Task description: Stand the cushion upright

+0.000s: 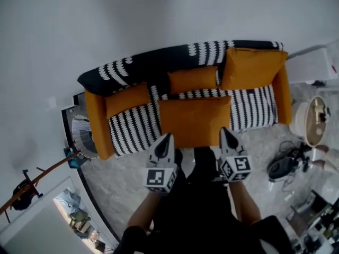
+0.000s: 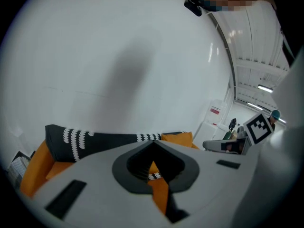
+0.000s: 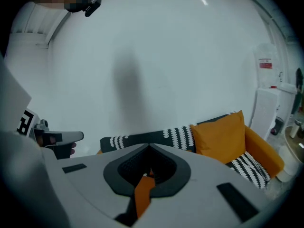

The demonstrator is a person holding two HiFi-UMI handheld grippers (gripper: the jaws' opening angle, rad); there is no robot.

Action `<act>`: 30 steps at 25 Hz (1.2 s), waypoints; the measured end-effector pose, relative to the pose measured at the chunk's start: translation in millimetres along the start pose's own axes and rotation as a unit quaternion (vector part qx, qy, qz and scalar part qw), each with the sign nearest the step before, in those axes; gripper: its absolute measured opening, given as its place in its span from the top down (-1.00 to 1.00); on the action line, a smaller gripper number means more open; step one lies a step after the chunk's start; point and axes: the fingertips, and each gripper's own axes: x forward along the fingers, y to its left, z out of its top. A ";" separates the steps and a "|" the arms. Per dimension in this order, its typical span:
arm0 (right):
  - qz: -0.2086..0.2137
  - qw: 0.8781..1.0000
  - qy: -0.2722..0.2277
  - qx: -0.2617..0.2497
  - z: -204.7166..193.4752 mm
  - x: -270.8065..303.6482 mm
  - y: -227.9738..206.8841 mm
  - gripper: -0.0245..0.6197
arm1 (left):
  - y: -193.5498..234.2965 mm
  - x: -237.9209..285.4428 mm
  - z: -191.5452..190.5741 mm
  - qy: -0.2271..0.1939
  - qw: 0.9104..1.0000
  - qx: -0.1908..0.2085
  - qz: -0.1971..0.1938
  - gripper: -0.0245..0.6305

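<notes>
On the left of the sofa (image 1: 96,121) a small orange cushion (image 1: 126,100) leans against the backrest. The left gripper (image 1: 168,137) has its jaws pressed together on nothing, with its tip at the near edge of the big orange cushion (image 1: 195,121), which lies flat on the middle of the seat. The right gripper (image 1: 225,132) is also closed and empty at the same edge, probably so that both can raise it together. Further right another cushion (image 1: 253,67) already stands upright. The red label (image 3: 265,64) on the white cabinet (image 3: 264,109) is too small to read.
</notes>
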 end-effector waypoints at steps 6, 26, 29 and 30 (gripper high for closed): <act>0.012 0.999 0.035 0.005 -18.8 45.9 -36.9 0.94 | 12.0 41.2 -23.2 0.030 0.999 0.013 0.032 0.93; -0.037 0.990 0.134 0.025 -147.8 144.1 -131.9 0.94 | 96.3 123.8 -194.3 0.145 0.985 -0.039 0.086 0.93; -0.047 0.988 0.142 0.024 -166.4 151.0 -147.1 0.94 | 105.1 136.4 -214.9 0.148 0.984 -0.043 0.088 0.93; -0.051 0.988 0.145 0.024 -172.8 153.8 -152.9 0.94 | 108.1 140.7 -221.9 0.150 0.984 -0.046 0.089 0.93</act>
